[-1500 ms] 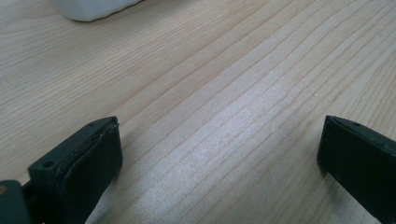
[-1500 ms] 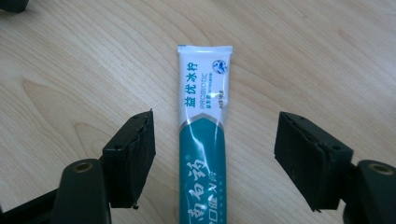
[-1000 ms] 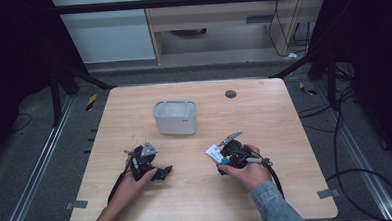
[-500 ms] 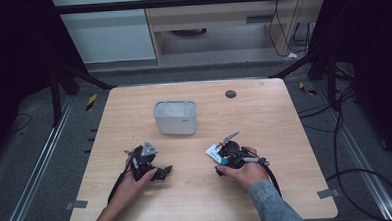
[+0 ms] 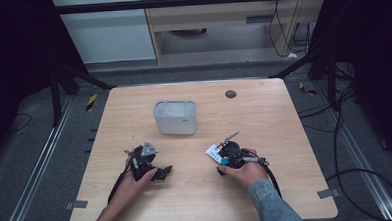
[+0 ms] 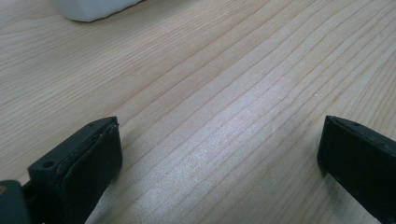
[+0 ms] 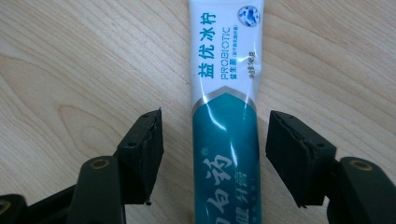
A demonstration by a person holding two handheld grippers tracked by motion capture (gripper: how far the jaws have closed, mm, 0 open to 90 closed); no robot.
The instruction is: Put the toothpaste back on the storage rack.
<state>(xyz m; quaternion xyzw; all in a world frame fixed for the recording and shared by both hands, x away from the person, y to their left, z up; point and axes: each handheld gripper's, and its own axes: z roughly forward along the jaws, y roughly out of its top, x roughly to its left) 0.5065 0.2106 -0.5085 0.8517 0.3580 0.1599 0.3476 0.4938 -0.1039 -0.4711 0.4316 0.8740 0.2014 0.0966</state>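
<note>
We have the right hand-held gripper (image 7: 210, 158) low over the desk (image 5: 284, 116), its jaws apart and straddling a toothpaste tube (image 7: 226, 116) that lies flat on the wood. In the right gripper view the tube runs lengthwise between the two black pads (image 7: 142, 154), with a gap on each side, so nothing is clamped yet. In the high view the tube (image 5: 213, 153) lies just ahead of our right hand (image 5: 244, 171), in the near half of the desk.

Our left hand-held gripper (image 5: 146, 160) rests on the desk at the near left, jaws wide apart over bare wood. A white container (image 5: 175, 117) stands farther back, near the middle, well apart from both grippers.

We judge the step in hand to be closing on the tube, and several things could spoil it. The tube is soft and glossy: if we squeeze hard, it may buckle or push paste toward the cap; if we squeeze lightly, it may slide out as we lift. The pads sit close to the wood, so closing at this height could scrape the desk or pinch only the tube's edge. The tube also sits slightly nearer the right pad, so that pad may touch first and shove the tube sideways. Gripping this far along the body may let the free end droop.
</note>
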